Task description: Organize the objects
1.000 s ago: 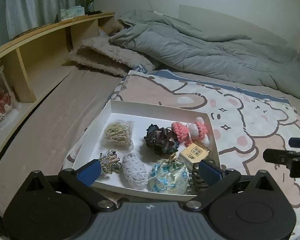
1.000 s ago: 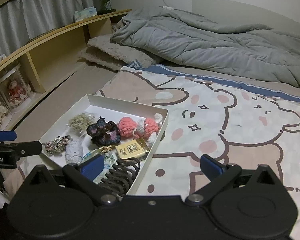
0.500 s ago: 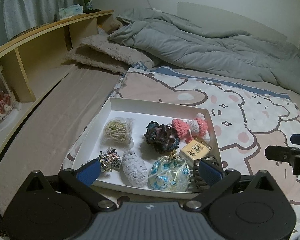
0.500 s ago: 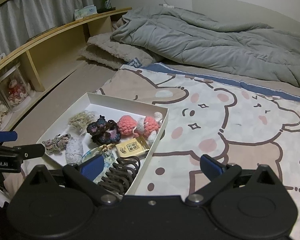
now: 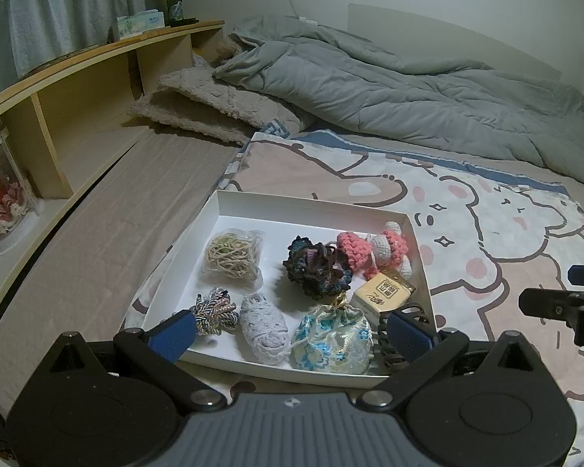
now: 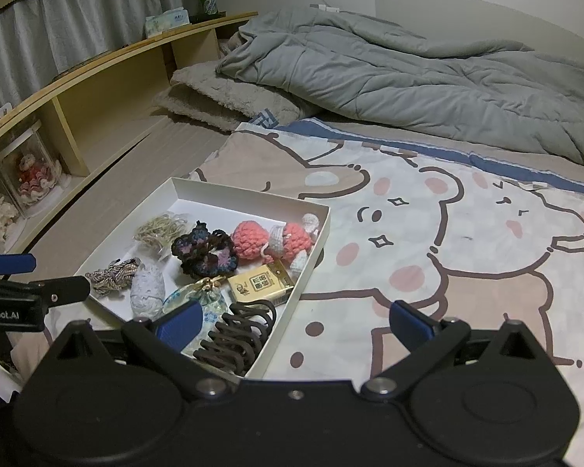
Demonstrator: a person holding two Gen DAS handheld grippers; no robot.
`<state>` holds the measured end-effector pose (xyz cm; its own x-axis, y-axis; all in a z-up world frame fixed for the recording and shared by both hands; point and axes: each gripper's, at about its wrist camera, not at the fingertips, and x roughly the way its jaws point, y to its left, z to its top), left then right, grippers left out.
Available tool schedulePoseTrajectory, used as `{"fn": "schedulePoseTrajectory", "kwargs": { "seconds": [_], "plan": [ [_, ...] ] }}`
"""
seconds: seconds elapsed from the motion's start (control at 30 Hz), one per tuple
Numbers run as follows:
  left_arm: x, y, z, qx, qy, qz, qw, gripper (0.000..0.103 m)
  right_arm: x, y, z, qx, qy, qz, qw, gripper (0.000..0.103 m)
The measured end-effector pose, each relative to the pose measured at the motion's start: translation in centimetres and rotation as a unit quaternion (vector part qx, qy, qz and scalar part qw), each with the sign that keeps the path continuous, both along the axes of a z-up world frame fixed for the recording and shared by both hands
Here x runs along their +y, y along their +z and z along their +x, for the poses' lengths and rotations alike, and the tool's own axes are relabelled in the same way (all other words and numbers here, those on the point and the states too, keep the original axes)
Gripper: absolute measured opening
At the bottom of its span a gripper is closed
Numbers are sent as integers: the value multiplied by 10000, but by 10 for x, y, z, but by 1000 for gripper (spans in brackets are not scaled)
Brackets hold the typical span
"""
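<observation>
Nothing has shifted since before: my left tongs [image 5: 290, 330] and right tongs [image 6: 294, 321] both gape, released. One white box [image 5: 315, 204] ahead of the left tongs holds eight trinkets, including one brown hair claw [image 6: 235, 336] beside the right tongs' left finger.

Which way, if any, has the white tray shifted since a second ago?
No. The white tray sits unchanged against the sheet's bear print.

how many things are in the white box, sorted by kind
Crochet or knitted pieces: 3 (dark scrunchie, pink toy, white knitted piece)
Cord bundles: 2 (beige bundle in a clear bag, braided bundle)
Pouches: 1 (floral pouch)
Small boxes: 1 (yellow box)
Hair clips: 1 (dark claw clip)
Total: 8 in the white box
</observation>
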<state>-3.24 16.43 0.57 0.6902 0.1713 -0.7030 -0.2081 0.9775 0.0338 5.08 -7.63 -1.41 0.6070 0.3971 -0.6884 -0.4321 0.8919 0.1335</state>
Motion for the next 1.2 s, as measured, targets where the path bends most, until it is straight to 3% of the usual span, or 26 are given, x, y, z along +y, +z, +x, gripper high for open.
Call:
{"fn": "schedulePoseTrajectory", "kwargs": {
  "seconds": [1.2],
  "plan": [
    [0, 0, 0, 25, 26, 15, 10000, 103, -2, -1, 1, 95, -26, 75, 9999, 103]
  ]
}}
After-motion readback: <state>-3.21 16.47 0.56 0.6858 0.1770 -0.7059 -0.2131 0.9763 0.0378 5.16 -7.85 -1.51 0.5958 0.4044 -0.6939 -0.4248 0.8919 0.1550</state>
